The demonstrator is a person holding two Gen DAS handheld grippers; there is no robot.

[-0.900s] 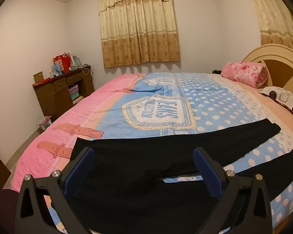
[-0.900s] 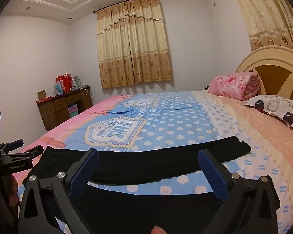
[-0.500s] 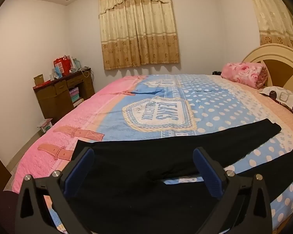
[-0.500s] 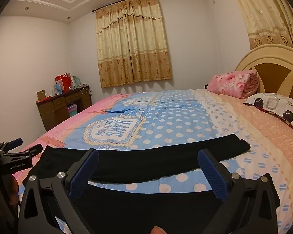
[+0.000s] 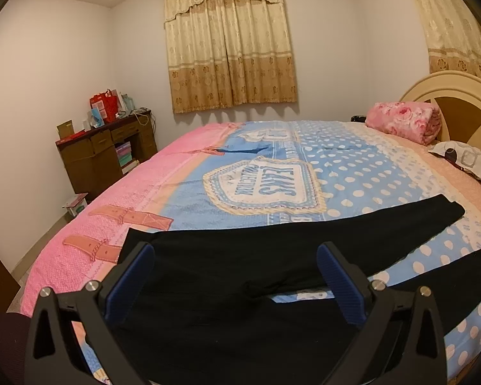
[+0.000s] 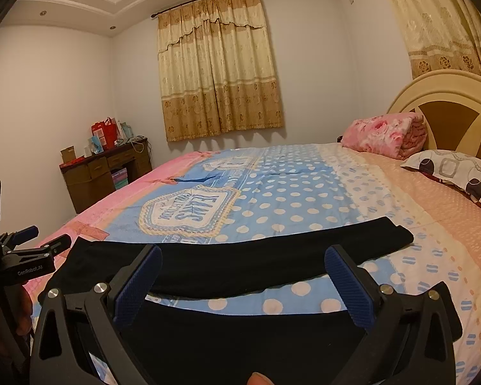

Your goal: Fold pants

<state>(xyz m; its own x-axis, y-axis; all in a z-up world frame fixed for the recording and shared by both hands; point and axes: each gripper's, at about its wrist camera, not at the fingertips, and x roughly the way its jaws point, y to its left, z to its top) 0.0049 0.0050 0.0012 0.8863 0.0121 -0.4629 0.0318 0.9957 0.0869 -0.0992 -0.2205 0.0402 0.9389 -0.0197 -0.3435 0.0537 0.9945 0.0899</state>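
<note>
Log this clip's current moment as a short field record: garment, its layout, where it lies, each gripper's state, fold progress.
garment: black pants
layout: spread flat, both legs apart, a strip of bedspread showing between them
surface: bed, pink and blue bedspread
left gripper: open, above the waist and crotch end, holding nothing
right gripper: open, above the legs, holding nothing
fold progress: no fold visible yet

1. Pants (image 5: pixel 240 266): matt black cloth, finely ribbed.
2. Left gripper (image 5: pixel 235 276): matt black plastic; textured blue pads (image 5: pixel 340 285); shiny metal screws.
3. Bedspread (image 5: pixel 352 173): soft printed cloth.
4. Desk (image 5: pixel 102 147), left of frame: dark wood.
5. Curtain (image 6: pixel 218 73): patterned cloth.
</note>
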